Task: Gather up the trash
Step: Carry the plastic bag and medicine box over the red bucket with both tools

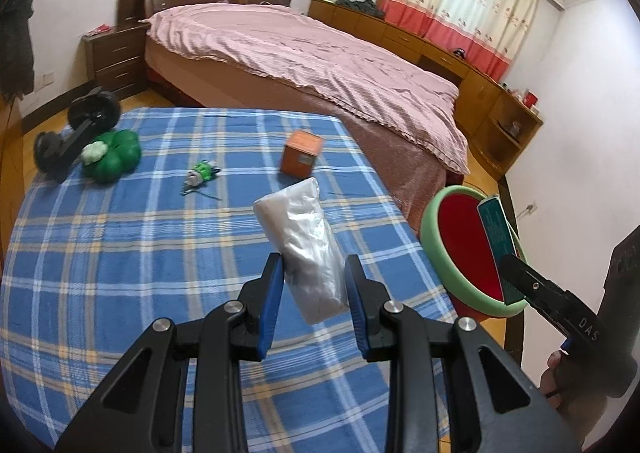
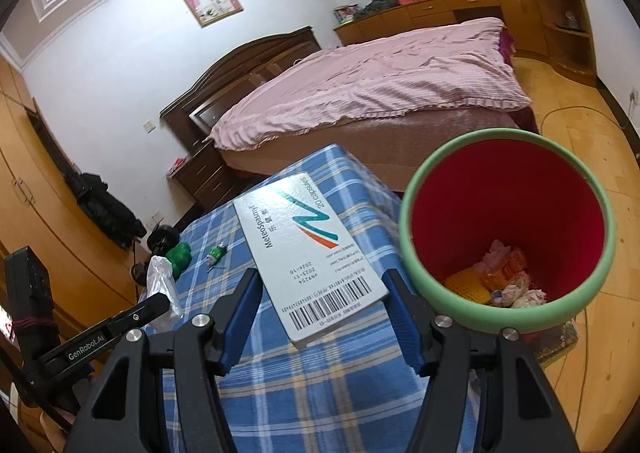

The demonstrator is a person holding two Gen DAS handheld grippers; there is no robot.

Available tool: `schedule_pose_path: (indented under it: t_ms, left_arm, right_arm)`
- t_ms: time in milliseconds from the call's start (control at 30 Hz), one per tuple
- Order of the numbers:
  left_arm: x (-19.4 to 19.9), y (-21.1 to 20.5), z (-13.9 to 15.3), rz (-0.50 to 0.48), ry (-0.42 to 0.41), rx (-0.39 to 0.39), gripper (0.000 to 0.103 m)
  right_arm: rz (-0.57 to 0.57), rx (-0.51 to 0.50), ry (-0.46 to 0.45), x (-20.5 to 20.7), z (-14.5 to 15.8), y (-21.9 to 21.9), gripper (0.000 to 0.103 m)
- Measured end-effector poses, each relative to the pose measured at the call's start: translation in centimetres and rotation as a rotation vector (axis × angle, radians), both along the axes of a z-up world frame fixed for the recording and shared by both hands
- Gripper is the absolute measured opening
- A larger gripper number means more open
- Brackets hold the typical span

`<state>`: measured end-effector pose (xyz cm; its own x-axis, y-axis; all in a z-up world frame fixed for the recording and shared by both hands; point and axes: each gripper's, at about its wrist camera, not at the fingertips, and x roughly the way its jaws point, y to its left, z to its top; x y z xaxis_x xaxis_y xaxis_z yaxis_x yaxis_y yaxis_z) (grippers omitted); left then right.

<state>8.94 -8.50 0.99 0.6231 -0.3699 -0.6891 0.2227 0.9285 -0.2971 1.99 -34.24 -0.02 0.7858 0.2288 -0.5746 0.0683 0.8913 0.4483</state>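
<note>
My left gripper (image 1: 314, 273) is shut on a crumpled clear plastic bag (image 1: 302, 233), held above the blue plaid table (image 1: 140, 253). My right gripper (image 2: 322, 293) is shut on a flat white medicine box (image 2: 304, 249) with a barcode and a teal and orange logo. The box hangs over the table's right edge, just left of a red bin with a green rim (image 2: 508, 229). Several bits of trash (image 2: 500, 277) lie in the bin's bottom. In the left wrist view the bin (image 1: 464, 245) stands off the table's right side, with the box (image 1: 498, 237) over its rim.
On the table lie an orange box (image 1: 301, 153), a small green and white item (image 1: 202, 173) and a green clover-shaped object (image 1: 114, 155). A black wheeled device (image 1: 76, 125) sits at the far left edge. A bed with a pink cover (image 1: 320, 65) stands behind.
</note>
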Motion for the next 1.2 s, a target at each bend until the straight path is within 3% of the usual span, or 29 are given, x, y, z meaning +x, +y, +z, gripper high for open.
schedule_pose_path:
  t_ms: [933, 1200]
  left_arm:
    - [2.2, -14.5, -0.5, -0.29, -0.002, 0.053, 0.031]
    - [2.8, -18.2, -2.3, -0.361, 0.023, 0.062, 0.031]
  right_arm:
    - [-0.268, 0.04, 0.018, -2.8, -1.5, -10.9, 0.064]
    - [-0.338, -0.016, 0.061, -2.5, -2.7, -12.8, 0.064]
